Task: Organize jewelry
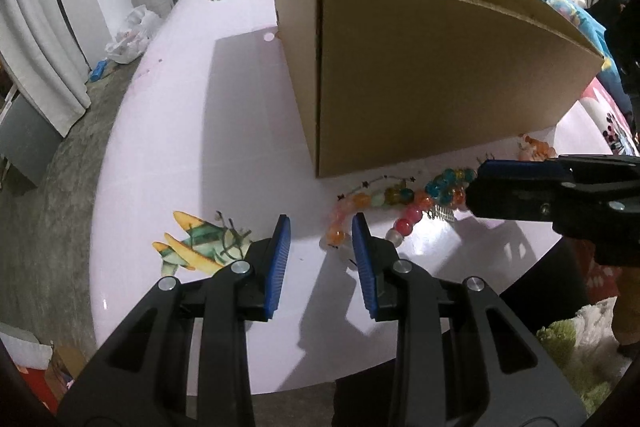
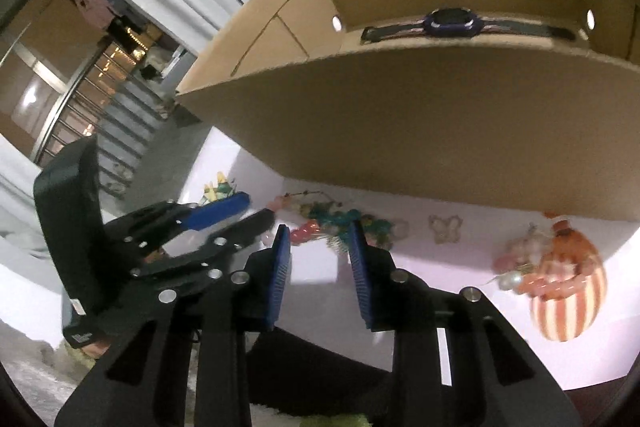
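Observation:
A strand of large coloured beads (image 1: 400, 205) lies on the pink table (image 1: 192, 147) in front of a tall open cardboard box (image 1: 440, 75). My left gripper (image 1: 320, 227) is open over the strand's left end. The beads lie by its right fingertip, and no pad presses on them. My right gripper (image 2: 318, 231) is open too. The beads (image 2: 320, 217) and a small metal comb (image 1: 440, 215) show beyond its tips. From the left wrist view it reaches in from the right at the strand's other end. A dark wristwatch (image 2: 452, 21) lies inside the box (image 2: 400, 131).
A second bead cluster (image 2: 516, 267) lies further right, and a clear butterfly clip (image 2: 444, 229) sits near the box wall. The tabletop carries a printed plane (image 1: 200, 243) and a striped orange print (image 2: 568, 299). The table edge and grey floor (image 1: 60, 187) are to the left.

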The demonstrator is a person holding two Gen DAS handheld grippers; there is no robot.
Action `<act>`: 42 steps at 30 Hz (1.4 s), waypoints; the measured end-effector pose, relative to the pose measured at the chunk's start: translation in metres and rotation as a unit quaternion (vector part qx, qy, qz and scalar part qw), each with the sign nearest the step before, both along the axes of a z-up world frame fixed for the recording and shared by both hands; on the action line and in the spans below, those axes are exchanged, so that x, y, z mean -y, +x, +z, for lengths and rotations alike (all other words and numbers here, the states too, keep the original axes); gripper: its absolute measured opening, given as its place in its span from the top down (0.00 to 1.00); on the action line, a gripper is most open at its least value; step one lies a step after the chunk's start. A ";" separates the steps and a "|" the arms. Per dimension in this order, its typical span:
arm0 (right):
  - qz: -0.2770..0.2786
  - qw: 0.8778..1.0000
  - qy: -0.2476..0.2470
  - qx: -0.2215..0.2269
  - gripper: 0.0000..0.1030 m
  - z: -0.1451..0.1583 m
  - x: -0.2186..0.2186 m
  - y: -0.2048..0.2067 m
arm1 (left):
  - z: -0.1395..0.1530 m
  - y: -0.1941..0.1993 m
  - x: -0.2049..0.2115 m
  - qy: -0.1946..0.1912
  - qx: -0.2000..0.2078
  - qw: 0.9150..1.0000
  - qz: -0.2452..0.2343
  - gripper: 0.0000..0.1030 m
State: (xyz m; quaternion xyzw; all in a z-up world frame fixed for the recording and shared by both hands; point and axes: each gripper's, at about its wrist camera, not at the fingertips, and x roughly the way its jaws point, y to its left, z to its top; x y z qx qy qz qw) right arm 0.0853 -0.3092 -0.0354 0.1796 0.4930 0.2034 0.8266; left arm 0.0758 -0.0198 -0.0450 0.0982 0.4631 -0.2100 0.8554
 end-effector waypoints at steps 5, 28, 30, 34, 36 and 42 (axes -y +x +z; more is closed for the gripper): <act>-0.007 1.000 0.011 -0.019 0.71 -0.009 0.002 0.003 | 0.000 -0.011 0.012 0.045 0.032 0.998 -0.016 0.72; -0.044 0.984 0.168 -0.045 0.55 -0.024 0.039 -0.012 | 0.044 -0.063 0.028 -0.004 0.143 0.987 -0.069 0.92; -0.052 0.978 0.195 -0.051 0.55 -0.027 0.046 -0.012 | 0.046 -0.067 0.030 -0.013 0.141 0.987 -0.081 0.92; -0.055 0.974 0.211 -0.054 0.55 -0.030 0.053 -0.013 | 0.045 -0.073 0.028 -0.019 0.141 0.987 -0.081 0.92; -0.053 0.971 0.228 -0.057 0.55 -0.033 0.049 -0.011 | 0.048 -0.076 0.027 -0.034 0.132 0.988 -0.076 0.92; -0.067 0.971 0.224 -0.051 0.55 -0.030 0.049 -0.013 | 0.057 -0.056 0.028 -0.095 0.113 0.987 -0.058 0.92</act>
